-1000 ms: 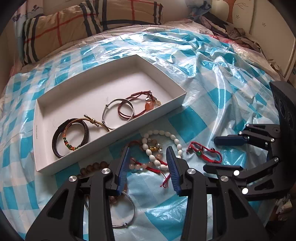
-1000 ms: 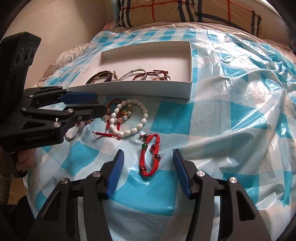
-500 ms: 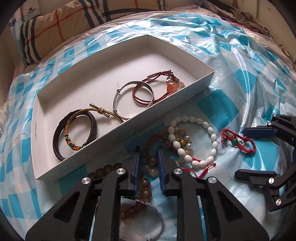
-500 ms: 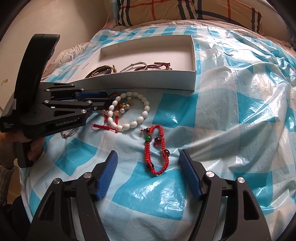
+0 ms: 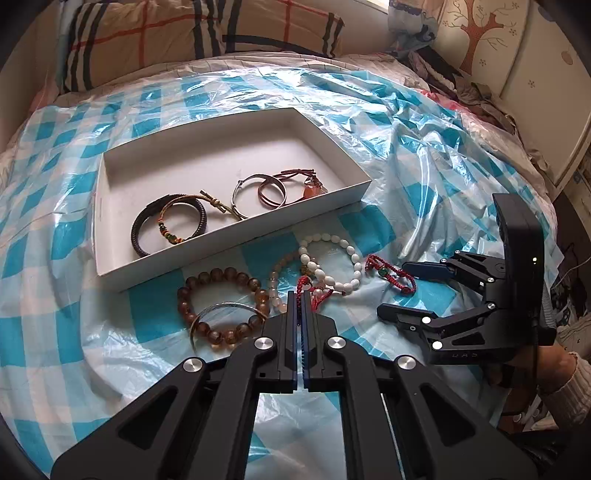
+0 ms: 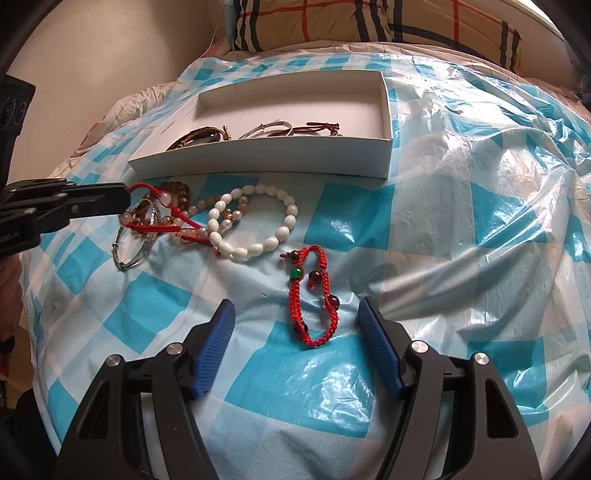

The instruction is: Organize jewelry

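Left gripper (image 5: 299, 295) now pinches red-cord bracelet (image 6: 162, 206) (lifted).

A bedroom in a home — the work surface is a bed. A plaid pillow (image 5: 207, 33) in tan with dark and red stripes lies at the head, and quilted bedding (image 6: 122, 107) shows at the edge of a blue-and-white checked plastic sheet (image 5: 424, 147) spread over the mattress. Behind, a cream panel painted with a brown tree (image 5: 476, 33) stands beside a heap of crumpled clothes (image 5: 469, 92) — plainly domestic clutter. On the sheet sits a shallow white box (image 5: 236, 232) holding bracelets, with more bracelets loose in front of it, personal things rather than shop stock.
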{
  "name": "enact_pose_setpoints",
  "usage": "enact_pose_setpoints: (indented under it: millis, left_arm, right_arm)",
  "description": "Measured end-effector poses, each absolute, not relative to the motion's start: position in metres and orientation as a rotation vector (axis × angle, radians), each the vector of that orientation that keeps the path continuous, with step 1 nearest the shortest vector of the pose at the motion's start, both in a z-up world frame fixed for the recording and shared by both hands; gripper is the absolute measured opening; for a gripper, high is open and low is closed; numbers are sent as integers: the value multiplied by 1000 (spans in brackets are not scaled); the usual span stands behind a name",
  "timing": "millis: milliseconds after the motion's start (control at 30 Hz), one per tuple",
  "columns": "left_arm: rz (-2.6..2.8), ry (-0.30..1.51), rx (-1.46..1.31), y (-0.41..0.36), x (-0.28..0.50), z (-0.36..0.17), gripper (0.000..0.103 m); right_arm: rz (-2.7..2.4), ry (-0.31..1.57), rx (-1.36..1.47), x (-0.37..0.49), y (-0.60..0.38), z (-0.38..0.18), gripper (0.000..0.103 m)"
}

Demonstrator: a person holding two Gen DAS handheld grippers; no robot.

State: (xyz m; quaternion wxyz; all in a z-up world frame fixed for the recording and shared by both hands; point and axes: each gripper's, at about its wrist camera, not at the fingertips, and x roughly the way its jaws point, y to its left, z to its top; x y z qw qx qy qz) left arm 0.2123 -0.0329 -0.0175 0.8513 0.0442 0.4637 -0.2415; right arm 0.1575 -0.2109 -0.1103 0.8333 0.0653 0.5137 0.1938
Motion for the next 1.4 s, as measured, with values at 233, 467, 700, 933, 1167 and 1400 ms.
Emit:
enact_pose_setpoints:
  millis: [233,467,700,933,1167,1400]
  left_arm:
    - [-471,940,137,-25,197,-4,2]
    - [-492,925,-13,1,172,13,2]
    - [-495,898,-47,12,142,26,2]
    - [-474,893,-62,18,131,28,2]
    - [-442,858,-96,24,113,40,2]
    - [-355,802,-21,23,88,60,2]
  right_arm:
    - [395,1081,131,153,-208,-107,64]
    - [403,1082,212,142,-219,-103,21]
    - [427,1065,298,118,-228,-87,14]
    - [457,1019,359,101,-232,-61,11]
    - [507,940,399,79,-218,-24,11]
    - [530,864,415,57,-215,12,10]
